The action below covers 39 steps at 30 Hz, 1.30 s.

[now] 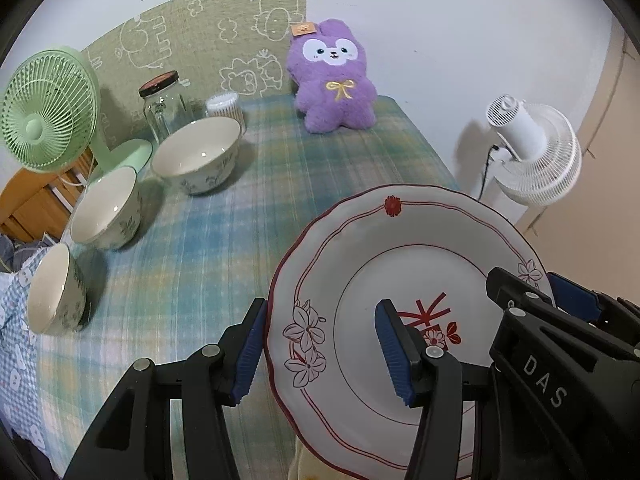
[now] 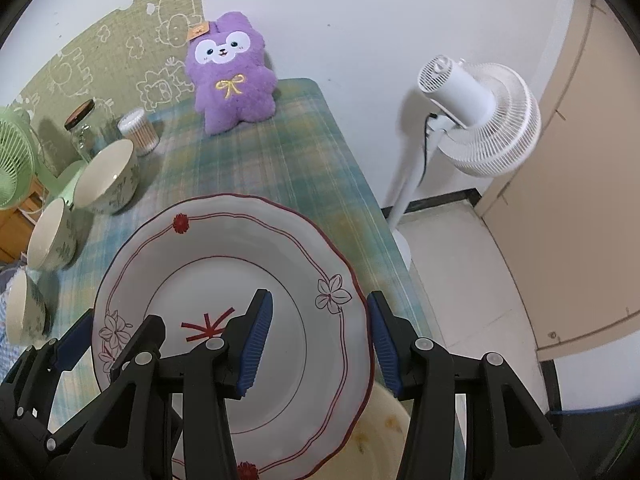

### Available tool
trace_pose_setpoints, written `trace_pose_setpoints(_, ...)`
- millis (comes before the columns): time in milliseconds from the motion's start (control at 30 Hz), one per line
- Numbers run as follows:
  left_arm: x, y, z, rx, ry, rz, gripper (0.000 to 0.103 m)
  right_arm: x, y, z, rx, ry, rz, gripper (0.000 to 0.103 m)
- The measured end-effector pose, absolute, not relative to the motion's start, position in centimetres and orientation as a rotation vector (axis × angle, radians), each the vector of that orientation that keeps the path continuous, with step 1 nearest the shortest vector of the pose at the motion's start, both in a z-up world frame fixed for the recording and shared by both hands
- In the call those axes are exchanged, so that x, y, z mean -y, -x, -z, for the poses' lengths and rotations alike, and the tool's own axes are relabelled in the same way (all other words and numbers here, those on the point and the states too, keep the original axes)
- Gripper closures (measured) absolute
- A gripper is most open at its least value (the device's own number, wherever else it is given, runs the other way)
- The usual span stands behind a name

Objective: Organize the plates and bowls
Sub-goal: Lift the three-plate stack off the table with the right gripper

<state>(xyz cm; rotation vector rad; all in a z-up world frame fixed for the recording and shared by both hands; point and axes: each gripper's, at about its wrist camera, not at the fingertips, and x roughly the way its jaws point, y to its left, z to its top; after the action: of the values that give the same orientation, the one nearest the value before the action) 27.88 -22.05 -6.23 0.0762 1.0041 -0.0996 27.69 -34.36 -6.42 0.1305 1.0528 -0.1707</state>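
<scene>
three bowls [image 1: 120, 208] line the left of the checked tablecloth [image 1: 224, 240], likely queued for stacking. both grippers straddle opposite rims of the flowered plate [image 1: 400, 280]: the left gripper [image 1: 320, 350] and right gripper [image 2: 320, 344] look wide, gripping nothing, perhaps squaring it. "das" marks the right gripper's body.

A lived-in room of a home. A table [image 1: 248, 216] under a green-and-blue plaid cloth stands against a white wall, with a purple plush rabbit [image 1: 334, 76] propped at its far edge and a green cartoon-print mat [image 1: 208, 36] behind. A green desk fan [image 1: 48, 112] sits at the far left corner; a white pedestal fan [image 2: 476, 116] stands on the tiled floor beside a beige door [image 2: 580, 200].
</scene>
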Motion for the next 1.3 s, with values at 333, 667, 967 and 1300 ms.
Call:
trace_pose_setpoints(333, 22.5, -23.1, 7.6, -1.033, -0.089, 0.138, 0.049, 34.6, -22.6, 7.8, -1.074, -0.122, 0.207, 0.051)
trace_pose_setpoints(667, 22.8, -19.8, 9.8, -1.079, -0.1, 0.161, 0.049, 35.1, -18.9, 10.1, -1.119, -0.132, 0.232, 0.051)
trace_pose_setpoints(967, 23.6, -18.8, 11.0, -1.072, -0.138, 0.166, 0.049, 35.7, -17.9, 11.4, -1.129, -0.129, 0.236, 0.051)
trace_pose_setpoints(1300, 24.6, -18.7, 11.3, -1.057, -0.182, 0.141, 0.048, 35.8, -18.1, 11.6, -1.136, -0.105, 0.253, 0.051)
